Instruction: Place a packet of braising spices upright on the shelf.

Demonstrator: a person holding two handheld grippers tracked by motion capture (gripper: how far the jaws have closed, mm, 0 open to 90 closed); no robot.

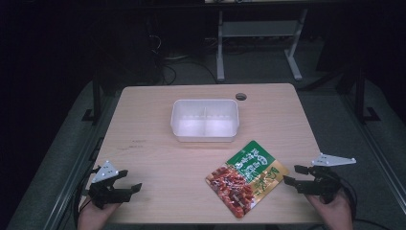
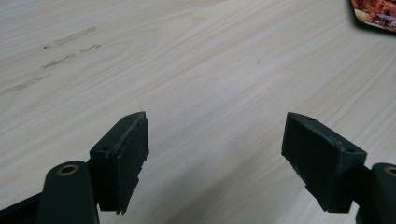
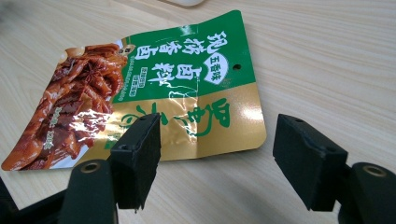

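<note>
Left tongs (image 1: 125,180) stand wide over bare counter (image 1: 153,158), holding nothing. A white two-compartment tray (image 1: 205,120) sits mid-counter. The flat foil pouch (image 1: 247,178), green and gold with red braised-meat artwork, lies near the front edge. Right tongs (image 1: 291,175), wide and unloaded, sit just beside its gold corner.

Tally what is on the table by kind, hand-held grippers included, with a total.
Food pouch, green, gold and red: 1
White plastic container, two compartments: 1
Hand-held grippers: 2, the left hand-held gripper and the right hand-held gripper, both open with nothing between the jaws
Total: 4
</note>
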